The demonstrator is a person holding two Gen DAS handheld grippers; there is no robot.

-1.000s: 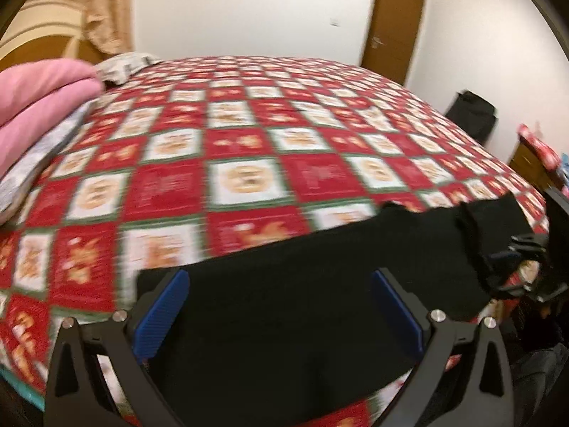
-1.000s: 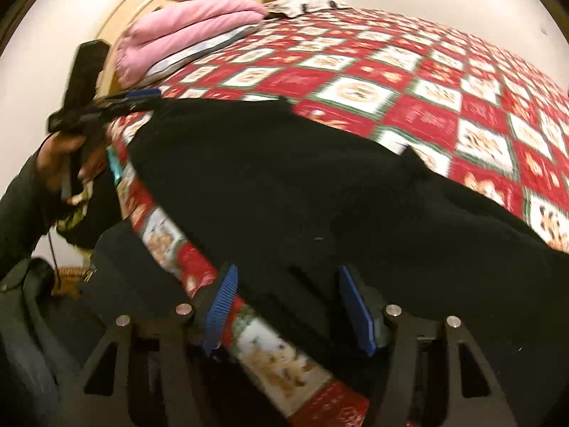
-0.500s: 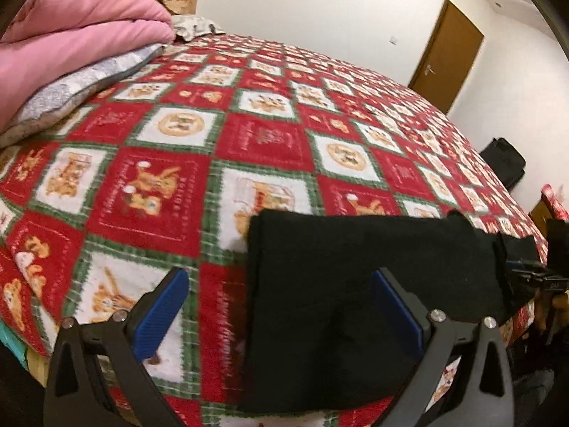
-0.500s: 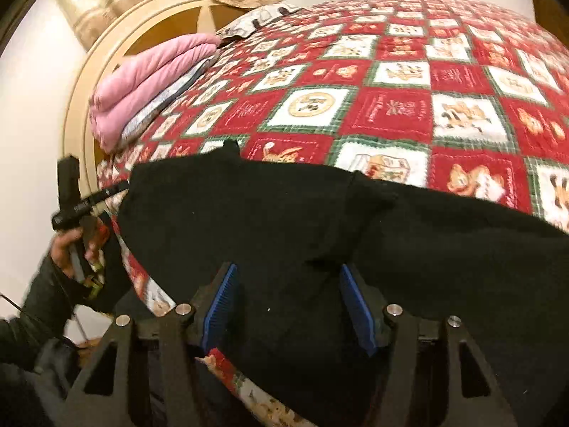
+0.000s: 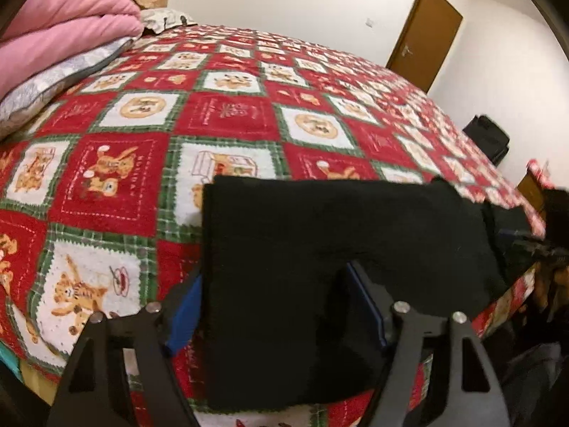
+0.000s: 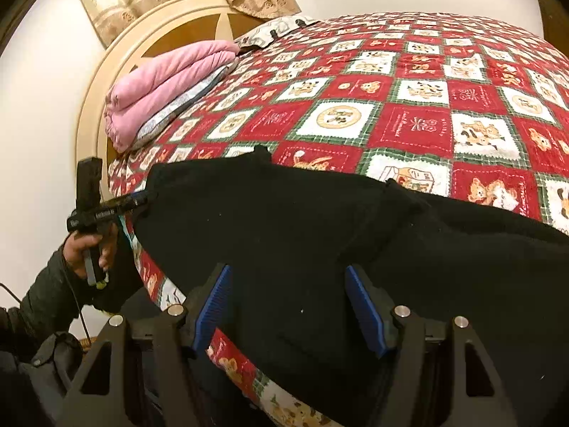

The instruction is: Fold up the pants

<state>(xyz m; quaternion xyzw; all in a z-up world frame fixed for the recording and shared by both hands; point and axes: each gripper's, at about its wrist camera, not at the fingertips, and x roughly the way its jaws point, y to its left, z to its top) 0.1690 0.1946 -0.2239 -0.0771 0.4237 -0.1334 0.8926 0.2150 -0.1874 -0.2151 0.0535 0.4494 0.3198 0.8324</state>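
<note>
Black pants (image 5: 341,235) lie along the near edge of the bed, part hanging over it; they also fill the right wrist view (image 6: 320,227). My left gripper (image 5: 277,306) sits at the pants' left end with the black cloth between its blue pads, jaws narrowed around it. From the right wrist view the left gripper (image 6: 142,197) touches the pants' far end. My right gripper (image 6: 290,306) has its jaws partly closed around the pants' near edge. The right gripper shows dimly at the right edge of the left wrist view (image 5: 522,242).
The bed carries a red, white and green patchwork quilt (image 5: 227,114). A folded pink blanket (image 6: 167,82) lies on a pillow by the headboard (image 6: 106,82). A brown door (image 5: 425,32) and a black bag (image 5: 487,138) stand beyond the bed.
The left gripper has moved to the pants' left end and its jaws have narrowed from wide open onto the cloth. The right gripper's view rose; its jaws stayed the same.
</note>
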